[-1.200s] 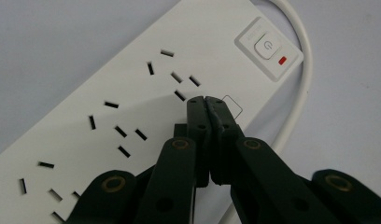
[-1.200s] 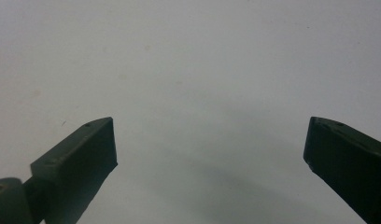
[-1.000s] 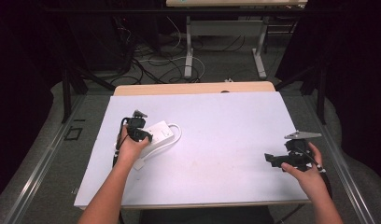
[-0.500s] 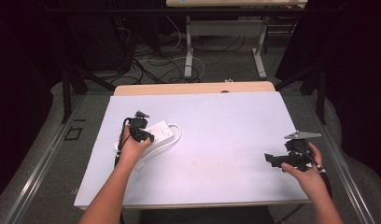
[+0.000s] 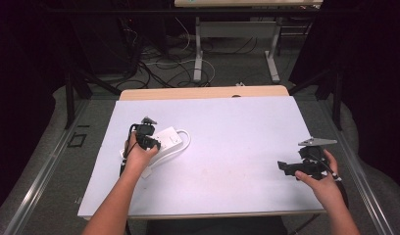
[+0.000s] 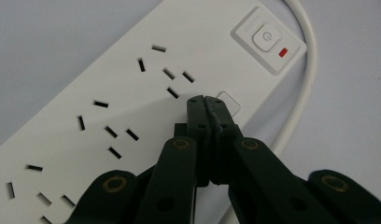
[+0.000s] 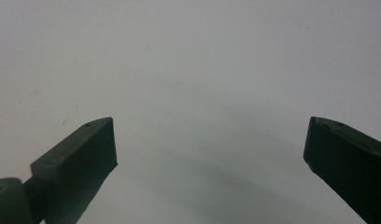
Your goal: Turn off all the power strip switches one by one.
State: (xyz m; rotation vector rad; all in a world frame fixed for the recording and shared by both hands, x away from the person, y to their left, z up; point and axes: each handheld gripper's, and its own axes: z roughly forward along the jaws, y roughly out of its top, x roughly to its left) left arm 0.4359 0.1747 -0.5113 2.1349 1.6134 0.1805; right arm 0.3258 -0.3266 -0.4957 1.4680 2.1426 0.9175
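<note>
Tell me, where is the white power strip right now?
The power strip lies on the table's left side in the high view, under the shut left gripper.

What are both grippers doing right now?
Left gripper: shut, empty, tips over the power strip.
Right gripper: open, empty, over the bare table.

Bright, even light falls on the white table against dark surroundings; the right gripper view looks soft and hazy.
</note>
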